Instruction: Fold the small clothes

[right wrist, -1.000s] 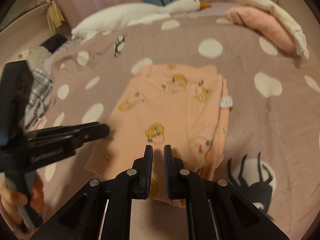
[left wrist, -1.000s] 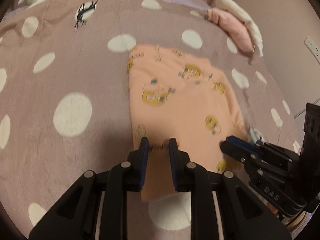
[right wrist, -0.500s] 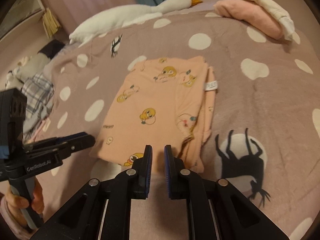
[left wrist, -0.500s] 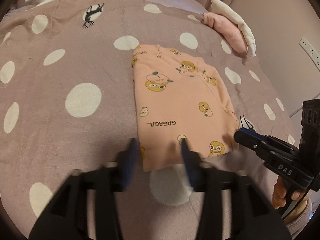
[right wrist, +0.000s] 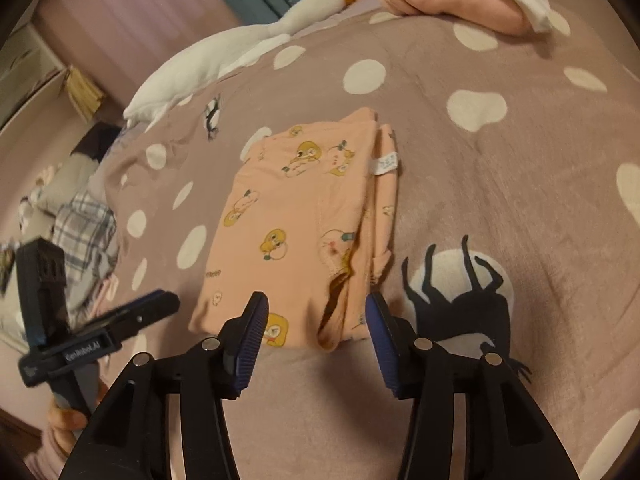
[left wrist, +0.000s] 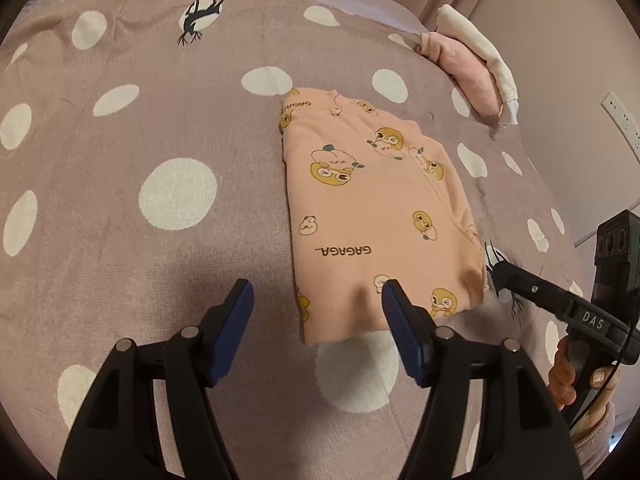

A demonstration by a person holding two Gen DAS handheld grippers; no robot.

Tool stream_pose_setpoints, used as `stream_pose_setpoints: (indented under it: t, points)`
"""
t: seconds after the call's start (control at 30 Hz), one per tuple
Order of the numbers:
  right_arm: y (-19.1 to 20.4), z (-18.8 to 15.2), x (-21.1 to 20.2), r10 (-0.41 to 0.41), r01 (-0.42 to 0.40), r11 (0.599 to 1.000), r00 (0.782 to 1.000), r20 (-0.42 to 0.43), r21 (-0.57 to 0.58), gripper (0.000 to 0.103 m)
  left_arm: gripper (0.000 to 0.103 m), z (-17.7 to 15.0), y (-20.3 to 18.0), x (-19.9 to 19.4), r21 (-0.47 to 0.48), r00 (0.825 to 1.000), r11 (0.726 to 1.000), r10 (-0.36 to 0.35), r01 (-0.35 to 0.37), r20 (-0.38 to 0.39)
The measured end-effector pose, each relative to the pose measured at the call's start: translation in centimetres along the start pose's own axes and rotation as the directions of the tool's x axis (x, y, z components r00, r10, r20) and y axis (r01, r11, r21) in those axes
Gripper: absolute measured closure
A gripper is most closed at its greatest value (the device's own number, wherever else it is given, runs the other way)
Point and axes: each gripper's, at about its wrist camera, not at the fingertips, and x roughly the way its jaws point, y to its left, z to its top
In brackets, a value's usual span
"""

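The peach garment lies flat in a tidy folded rectangle near the middle of the dotted bedspread, duck prints up, its stacked layers and a white tag showing along the edge that faces the pillow side. It looks like a finished fold set down to rest. The left gripper hangs over the garment's near edge with its jaws opening; the cloth shows in the gap but neither pad presses it, so it is let go. The right gripper sits at the other near corner, jaws also opening, with the loose hem between them and nothing clamped. Both seem placed where the last fold was laid down. A plush goose lies along the far edge of the bed and a pink and white bundle at the far corner. The person's hands are mostly cut off, and the clutter beyond the bed's left edge is too dim to identify.
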Motion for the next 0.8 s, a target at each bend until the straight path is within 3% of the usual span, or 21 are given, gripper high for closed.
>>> stream_pose_setpoints:
  t: [0.4, 0.8]
  points:
    - [-2.9, 1.5, 2.4, 0.08, -0.074, 0.988, 0.996, -0.038, 0.135, 0.048, 0.036, 1.3, 2.0, 3.3, -0.115, 0.995, 0.991, -0.077, 0.069, -0.058]
    - [-3.0, 3.1, 4.3, 0.116, -0.108, 0.983, 0.992, -0.043, 0.15, 0.044, 0.036, 2.8, 1.5, 5.0, -0.115, 0.992, 0.988, -0.111, 0.104, -0.057]
